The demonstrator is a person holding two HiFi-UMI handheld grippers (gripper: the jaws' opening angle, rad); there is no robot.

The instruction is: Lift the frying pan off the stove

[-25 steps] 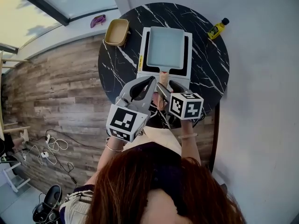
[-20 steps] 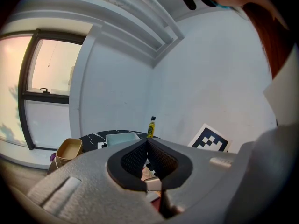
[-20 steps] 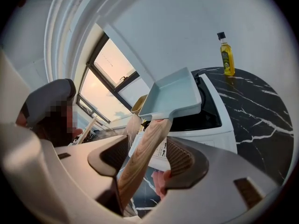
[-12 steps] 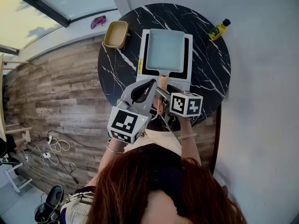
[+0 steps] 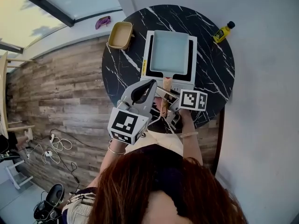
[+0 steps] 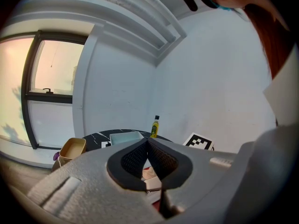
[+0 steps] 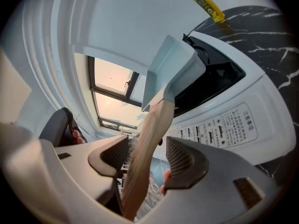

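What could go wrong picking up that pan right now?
The right gripper has its jaws apart around the wooden handle, with a gap at one pad. Lifting before they close could let it slip. The jaws sit well back from the pan, so it might droop towards the stove.

This is looking like a bright domestic room doubling as a small cooking corner: a round black marble bench [image 5: 121, 64] is carrying a white tabletop stove [image 5: 146, 55], with a pale blue frying pan [image 5: 169, 50] over it, a yellow oil bottle [image 5: 222, 32] and a tan dish [image 5: 120, 35]. Wood-plank flooring [image 5: 60, 97], white walls [image 5: 261, 101] and large windows [image 5: 42, 13] are surrounding it, with cables [image 5: 56, 143] lying loose on the floor.
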